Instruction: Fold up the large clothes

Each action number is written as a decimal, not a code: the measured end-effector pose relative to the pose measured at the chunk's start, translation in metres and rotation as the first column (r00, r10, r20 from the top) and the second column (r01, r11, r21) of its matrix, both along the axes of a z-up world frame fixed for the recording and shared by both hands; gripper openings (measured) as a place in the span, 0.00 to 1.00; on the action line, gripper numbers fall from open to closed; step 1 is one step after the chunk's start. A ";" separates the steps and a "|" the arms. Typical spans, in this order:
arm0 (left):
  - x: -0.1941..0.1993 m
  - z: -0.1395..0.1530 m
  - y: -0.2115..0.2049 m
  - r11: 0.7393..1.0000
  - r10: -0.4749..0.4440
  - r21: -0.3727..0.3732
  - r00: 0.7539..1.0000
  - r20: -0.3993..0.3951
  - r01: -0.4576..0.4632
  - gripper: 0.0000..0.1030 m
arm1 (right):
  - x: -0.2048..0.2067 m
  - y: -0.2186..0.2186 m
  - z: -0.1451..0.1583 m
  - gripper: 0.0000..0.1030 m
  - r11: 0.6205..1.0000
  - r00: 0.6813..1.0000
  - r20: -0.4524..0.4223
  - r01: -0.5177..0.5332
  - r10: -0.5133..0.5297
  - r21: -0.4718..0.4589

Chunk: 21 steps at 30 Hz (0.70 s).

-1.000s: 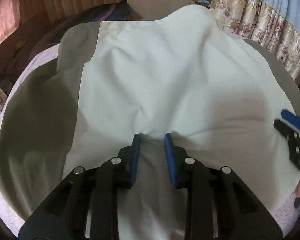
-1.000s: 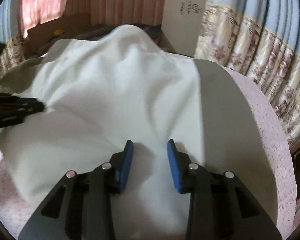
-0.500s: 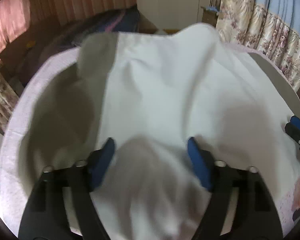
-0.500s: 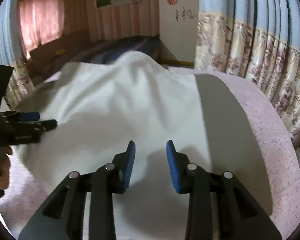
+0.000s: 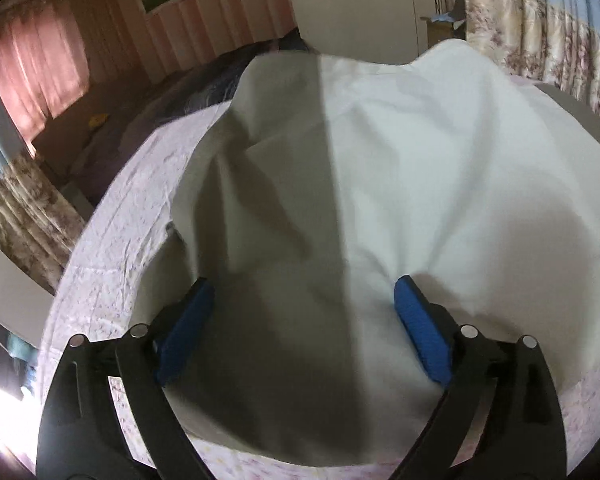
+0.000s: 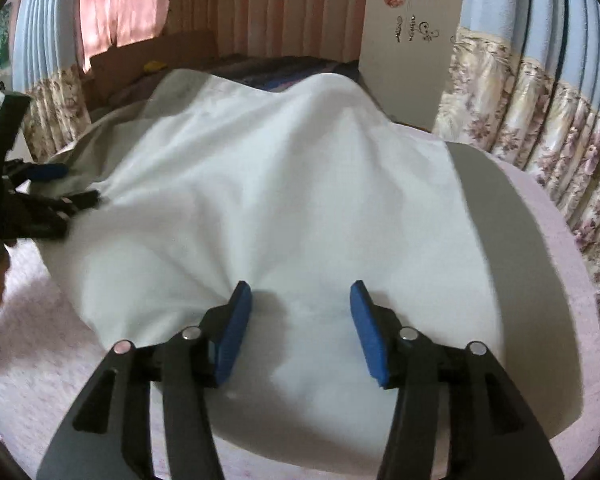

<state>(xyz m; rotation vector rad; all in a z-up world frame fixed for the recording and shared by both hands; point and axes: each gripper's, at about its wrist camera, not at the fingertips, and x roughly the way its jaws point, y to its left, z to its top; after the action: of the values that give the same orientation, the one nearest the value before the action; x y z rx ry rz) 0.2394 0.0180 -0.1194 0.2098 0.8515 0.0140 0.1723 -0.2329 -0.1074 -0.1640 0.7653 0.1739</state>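
Garment [image 5: 400,184] first: the big white cloth with its grey side panels lay spread across the pink-covered desk [image 5: 111,248], humped into a peak at the far edge and rumpled through the middle. Your biggest risk, as I judged it, was that hump (loose cloth standing proud of the surface): a fold started over it would likely have trapped a ridge and left the edges skewed. The grey panel on the left was already creased into diagonal pleats, and dragging the near hem from there could have pulled those creases deeper, or slid the whole piece toward the desk's rim.

Your left hand-held gripper [image 5: 304,320] hovered with its blue pads spread wide over the near part of the cloth, holding nothing; the fabric lay directly beneath and ahead of it. Your right hand-held gripper [image 6: 300,320] was likewise parted and empty above the near white area, with the grey right panel just beside it. A one-layer pinch from either could have let the cloth slip.
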 end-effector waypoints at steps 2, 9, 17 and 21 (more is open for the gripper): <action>0.004 0.000 0.007 1.000 -0.005 -0.028 1.000 -0.012 0.005 0.90 | -0.001 -0.014 0.001 0.50 0.999 1.000 0.004 0.030 -0.030 -0.025; 0.024 -0.010 0.021 0.997 -0.003 -0.077 0.999 -0.032 0.000 0.94 | -0.003 -0.069 -0.003 0.67 0.992 0.992 0.008 0.129 -0.129 -0.010; 0.038 -0.013 0.021 0.999 0.011 -0.050 0.999 -0.051 -0.014 0.97 | 0.002 -0.079 -0.010 0.78 0.988 0.989 -0.001 0.149 -0.149 0.036; 0.040 -0.007 0.019 0.998 0.023 -0.053 0.998 -0.060 -0.026 0.97 | 0.003 -0.080 -0.009 0.79 0.986 0.987 -0.012 0.158 -0.158 0.049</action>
<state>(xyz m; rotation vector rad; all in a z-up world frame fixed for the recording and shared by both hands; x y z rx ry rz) 0.2797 0.0370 -0.1268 0.1493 0.9125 0.0079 0.1754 -0.3131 -0.1167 -0.0550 0.7780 0.0431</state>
